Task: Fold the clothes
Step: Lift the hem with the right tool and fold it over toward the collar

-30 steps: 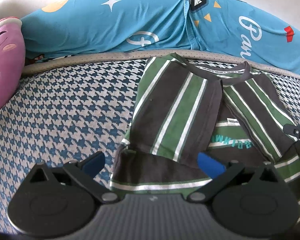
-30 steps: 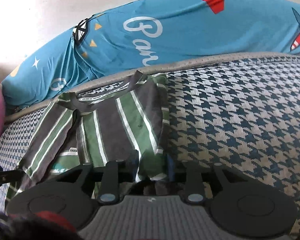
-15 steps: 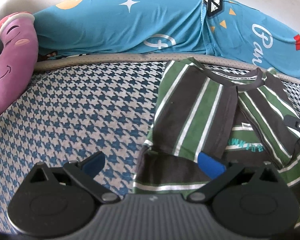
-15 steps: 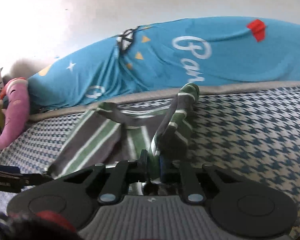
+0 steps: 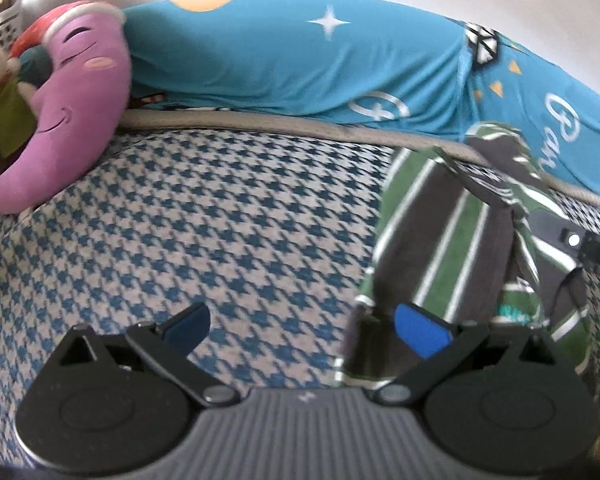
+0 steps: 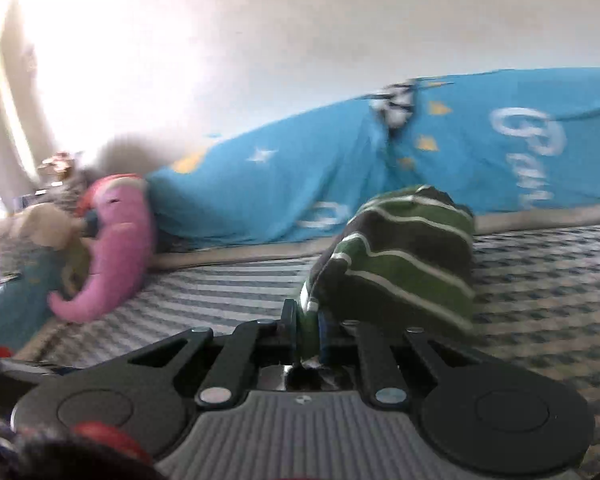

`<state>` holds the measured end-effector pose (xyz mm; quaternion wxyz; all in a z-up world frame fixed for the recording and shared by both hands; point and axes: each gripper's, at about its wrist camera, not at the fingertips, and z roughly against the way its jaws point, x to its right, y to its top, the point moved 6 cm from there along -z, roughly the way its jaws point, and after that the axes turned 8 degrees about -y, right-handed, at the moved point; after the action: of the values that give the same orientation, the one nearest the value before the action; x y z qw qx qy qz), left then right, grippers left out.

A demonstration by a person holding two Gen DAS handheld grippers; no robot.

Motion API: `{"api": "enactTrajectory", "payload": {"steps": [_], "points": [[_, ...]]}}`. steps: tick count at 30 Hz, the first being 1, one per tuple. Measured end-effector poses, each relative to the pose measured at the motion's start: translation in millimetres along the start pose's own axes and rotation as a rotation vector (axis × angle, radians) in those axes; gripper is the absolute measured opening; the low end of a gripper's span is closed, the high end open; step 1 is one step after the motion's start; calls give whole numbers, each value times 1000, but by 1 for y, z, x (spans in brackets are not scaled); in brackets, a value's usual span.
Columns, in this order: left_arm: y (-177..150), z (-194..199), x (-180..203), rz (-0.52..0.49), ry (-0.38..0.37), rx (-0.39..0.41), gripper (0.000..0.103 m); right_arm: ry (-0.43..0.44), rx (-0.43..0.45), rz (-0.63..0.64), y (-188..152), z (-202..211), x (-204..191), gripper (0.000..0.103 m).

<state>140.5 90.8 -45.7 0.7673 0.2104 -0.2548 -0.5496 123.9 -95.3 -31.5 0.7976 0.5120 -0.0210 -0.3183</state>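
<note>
Left hand-held gripper [image 5: 302, 326]: jaws spread wide, nothing between them; it hovers over the bed cover [image 5: 220, 232], its blue right pad [image 5: 420, 336] in front of the shirt's left edge.
Right hand-held gripper [image 6: 308, 332]: jaws closed narrow, pinching a fold of the shirt between the pads.
Shirt [image 6: 404, 256]: striped grey, green and white; in the right wrist view it rises from the pinch point as a bunched hump above the bed cover. In the left wrist view [image 5: 452, 248] the rest lies on the right part of the bed, one part lifted toward the right gripper's black arm at the right edge.
Bed cover: blue-and-white houndstooth pattern, bare to the left of the shirt.
Blue bedding [image 5: 300, 64]: long roll along the far edge of the bed, printed with stars and white lettering.
Plush toy [image 5: 72, 112]: pink-purple, at the far left, touching the blue bedding.
Image quality: right wrist view is blurred.
</note>
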Motion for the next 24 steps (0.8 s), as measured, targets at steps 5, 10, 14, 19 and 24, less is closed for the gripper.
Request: {"api": "enactTrajectory", "payload": {"steps": [5,10,14,19,24], "points": [[2,1,-18,37,20,3,103,69,-102,55,-28,-33,-42,16],[1,1,-25,44,31,3,103,65,-125,47,-36,-42,-45,26],[2,2,-25,52,29,5,103,61,-120,53,-36,-39,-44,26],[4,3,-23,61,29,18,103,50,-118,27,-32,-38,-36,27],[7,4,-28,85,32,26,103,60,-67,37,-18,-35,-40,27]]}}
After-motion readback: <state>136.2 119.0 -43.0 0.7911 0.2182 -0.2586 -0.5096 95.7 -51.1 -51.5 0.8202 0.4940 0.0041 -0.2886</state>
